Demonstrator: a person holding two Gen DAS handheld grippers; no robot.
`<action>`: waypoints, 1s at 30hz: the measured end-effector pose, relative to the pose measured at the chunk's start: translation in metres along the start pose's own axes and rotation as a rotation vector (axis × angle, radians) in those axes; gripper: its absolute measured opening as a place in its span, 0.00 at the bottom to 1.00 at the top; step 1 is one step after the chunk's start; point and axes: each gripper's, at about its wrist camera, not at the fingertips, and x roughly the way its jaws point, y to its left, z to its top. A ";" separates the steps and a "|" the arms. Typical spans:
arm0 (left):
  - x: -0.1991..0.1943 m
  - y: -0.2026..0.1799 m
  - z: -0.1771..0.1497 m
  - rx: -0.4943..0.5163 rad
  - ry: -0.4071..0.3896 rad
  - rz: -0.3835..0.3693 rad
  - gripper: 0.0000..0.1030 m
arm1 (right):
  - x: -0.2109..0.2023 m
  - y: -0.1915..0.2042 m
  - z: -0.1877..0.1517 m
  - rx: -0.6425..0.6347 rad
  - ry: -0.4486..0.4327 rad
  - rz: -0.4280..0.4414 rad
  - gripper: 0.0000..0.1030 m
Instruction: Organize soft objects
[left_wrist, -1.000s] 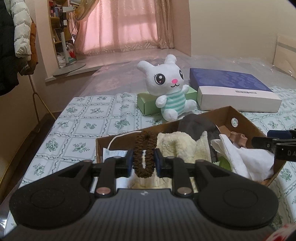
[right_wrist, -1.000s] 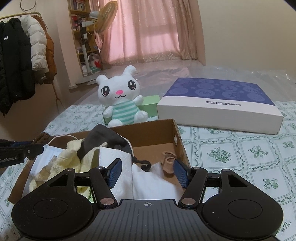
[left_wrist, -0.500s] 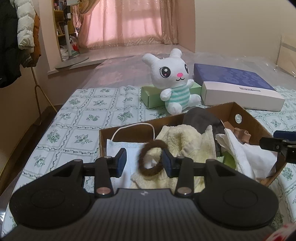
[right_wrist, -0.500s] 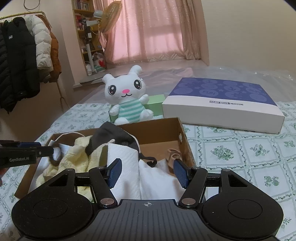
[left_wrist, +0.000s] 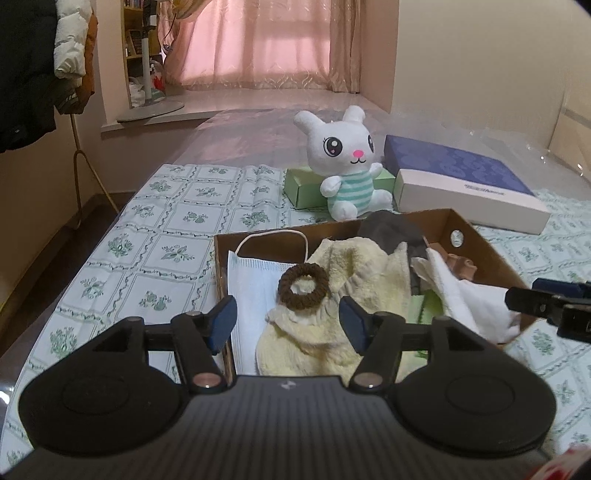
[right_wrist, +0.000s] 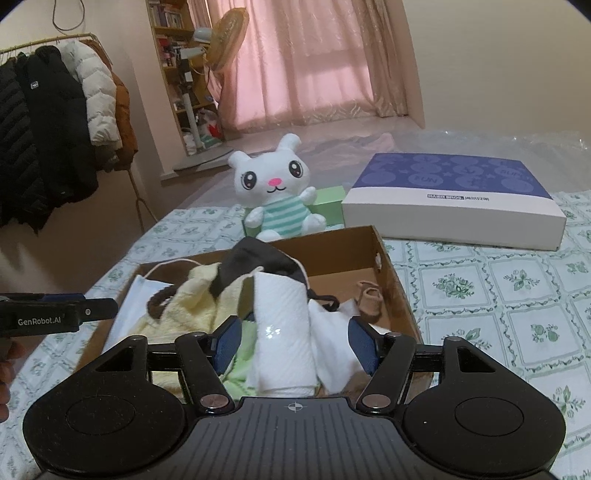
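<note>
A brown cardboard box (left_wrist: 484, 243) (right_wrist: 395, 280) on the bed holds soft things. A brown hair scrunchie (left_wrist: 303, 285) (right_wrist: 159, 303) lies flat on a pale yellow towel (left_wrist: 354, 266) (right_wrist: 195, 314), free of any grip. My left gripper (left_wrist: 288, 323) hovers just behind it, its jaws opening, with nothing between the pads. Beside the towel lie a white face mask (left_wrist: 251, 291), a dark grey cloth (left_wrist: 391, 229) (right_wrist: 258, 258), white cloths (left_wrist: 461, 295) (right_wrist: 282, 321) and a small tan item (right_wrist: 369, 299). My right gripper (right_wrist: 293, 345) is over the white cloth, its jaws opening, pads clear of it.
A white plush rabbit (left_wrist: 345, 162) (right_wrist: 279, 195) in a striped top sits behind the box against a green carton (left_wrist: 303, 184). A flat purple-and-white box (left_wrist: 461, 184) (right_wrist: 454, 199) lies at the right. Coats hang on a rack (right_wrist: 55, 122) at the left. A hand (right_wrist: 5, 369) shows at the left edge.
My left gripper has opened and let go of the scrunchie, which dropped from upright between the pads to flat on the yellow towel. Both grippers have drawn back a little from the box.
</note>
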 end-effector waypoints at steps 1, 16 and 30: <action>-0.005 0.000 0.000 -0.006 -0.002 0.000 0.61 | -0.004 0.001 -0.001 0.001 -0.002 0.003 0.66; -0.093 -0.023 -0.020 0.059 -0.029 -0.030 0.68 | -0.085 0.018 -0.010 0.036 -0.057 -0.009 0.74; -0.178 -0.040 -0.065 0.052 -0.042 -0.067 0.73 | -0.163 0.043 -0.048 0.056 -0.031 -0.043 0.74</action>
